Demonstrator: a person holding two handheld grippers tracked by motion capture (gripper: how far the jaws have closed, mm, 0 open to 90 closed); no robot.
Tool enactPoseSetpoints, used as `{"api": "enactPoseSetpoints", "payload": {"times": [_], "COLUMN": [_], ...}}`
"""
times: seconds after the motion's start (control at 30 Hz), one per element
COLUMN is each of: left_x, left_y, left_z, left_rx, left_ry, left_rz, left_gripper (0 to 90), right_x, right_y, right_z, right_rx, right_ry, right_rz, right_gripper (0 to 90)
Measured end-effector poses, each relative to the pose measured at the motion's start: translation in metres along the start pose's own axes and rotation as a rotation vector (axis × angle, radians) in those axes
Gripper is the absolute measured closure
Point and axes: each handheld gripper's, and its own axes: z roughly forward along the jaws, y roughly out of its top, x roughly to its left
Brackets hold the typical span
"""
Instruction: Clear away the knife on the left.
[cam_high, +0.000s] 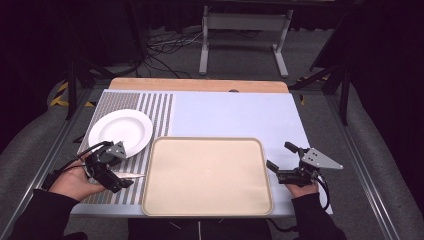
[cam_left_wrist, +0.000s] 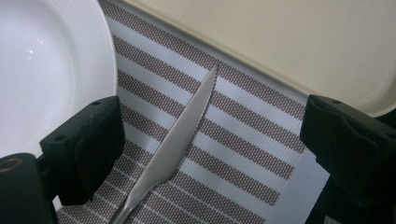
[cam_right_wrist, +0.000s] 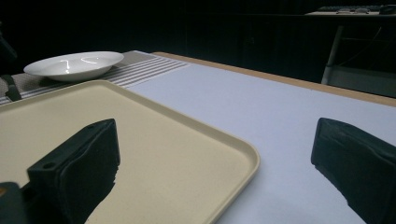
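Two grippers hovering at the table's near edge, one each side of the tray. Left gripper hanging over the striped mat at the near left corner, jaws spread wide and gripping nothing, straddling the knife. Knife lying flat on the mat between plate and tray, tip almost reaching the tray's left rim. Right gripper gaping wide and empty, poised at the tray's near right corner.
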Motion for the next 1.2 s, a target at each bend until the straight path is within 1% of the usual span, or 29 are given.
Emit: {"api": "enactPoseSetpoints", "payload": {"times": [0.07, 0.1, 0.17, 0.27, 0.37, 0.43, 0.5, 0.63, 0.67, 0.73, 0.77, 0.8, 0.83, 0.9, 0.93, 1.0, 1.03, 1.1, 1.13, 1.17, 1.2], "left_x": [0.002, 0.003, 0.005, 0.008, 0.013, 0.016, 0.018, 0.024, 0.025, 0.029, 0.030, 0.032, 0.032, 0.033, 0.033, 0.035, 0.035, 0.037, 0.038, 0.039, 0.039], "left_y": [0.000, 0.001, 0.000, -0.001, -0.002, -0.002, -0.003, -0.006, -0.007, -0.009, -0.012, -0.012, -0.014, -0.016, -0.016, -0.019, -0.019, -0.021, -0.022, -0.023, -0.024], "left_z": [0.001, 0.001, 0.000, -0.001, 0.000, 0.001, 0.003, 0.007, 0.007, 0.008, 0.008, 0.008, 0.008, 0.009, 0.009, 0.009, 0.009, 0.009, 0.009, 0.009, 0.010], "left_rx": [0.036, 0.048, 0.068, 0.103, 0.142, 0.176, 0.202, 0.260, 0.267, 0.286, 0.285, 0.303, 0.307, 0.332, 0.332, 0.344, 0.344, 0.346, 0.347, 0.358, 0.356], "left_ry": [0.009, 0.012, 0.017, 0.024, 0.022, 0.022, 0.010, 0.003, 0.001, -0.011, -0.013, -0.020, -0.018, -0.025, -0.025, -0.026, -0.026, -0.016, -0.018, -0.016, -0.018], "left_rz": [0.007, 0.015, 0.013, 0.022, 0.030, 0.033, 0.037, 0.067, 0.069, 0.086, 0.086, 0.106, 0.115, 0.150, 0.150, 0.170, 0.170, 0.193, 0.195, 0.208, 0.217], "left_gripper": [7.7, 7.7, 7.9, 8.3, 8.4, 8.3, 8.6, 8.5, 8.7, 9.3, 9.8, 10.3, 10.8, 11.8, 12.2, 12.7, 12.8, 13.1, 15.2, 16.1, 16.1], "right_x": [0.000, 0.000, 0.000, 0.000, 0.000, 0.000, 0.001, 0.000, 0.000, 0.000, 0.000, -0.001, -0.001, 0.000, -0.001, 0.000, 0.000, 0.000, 0.001, 0.000, 0.000], "right_y": [0.000, 0.000, 0.000, 0.000, 0.000, 0.000, 0.000, 0.000, 0.000, 0.000, 0.000, 0.000, 0.000, 0.000, 0.000, -0.001, 0.000, 0.000, 0.000, 0.000, 0.000], "right_z": [0.000, 0.000, 0.000, -0.001, -0.002, -0.003, -0.003, -0.003, -0.003, -0.003, -0.003, -0.003, -0.003, -0.003, -0.003, -0.003, -0.003, -0.003, -0.004, -0.004, -0.004], "right_rx": [0.001, 0.001, 0.001, 0.000, -0.001, -0.004, -0.004, -0.006, -0.003, -0.003, -0.003, -0.002, -0.002, -0.003, -0.003, -0.002, -0.003, -0.003, -0.007, -0.010, -0.010], "right_ry": [0.000, 0.000, -0.001, -0.003, -0.005, -0.004, -0.002, 0.003, 0.003, 0.003, 0.002, 0.002, 0.004, 0.004, 0.004, 0.004, 0.005, 0.007, 0.001, 0.000, 0.000], "right_rz": [0.000, -0.001, -0.001, -0.003, -0.002, 0.001, 0.000, 0.000, 0.003, 0.002, 0.006, 0.004, 0.001, 0.002, 0.002, 0.000, 0.002, 0.002, 0.002, 0.000, 0.000], "right_gripper": [1.9, 1.9, 1.9, 1.9, 1.9, 1.9, 1.9, 1.9, 1.9, 1.9, 1.9, 1.9, 1.9, 1.9, 1.9, 1.9, 1.9, 1.8, 1.8, 1.8, 1.8]}}
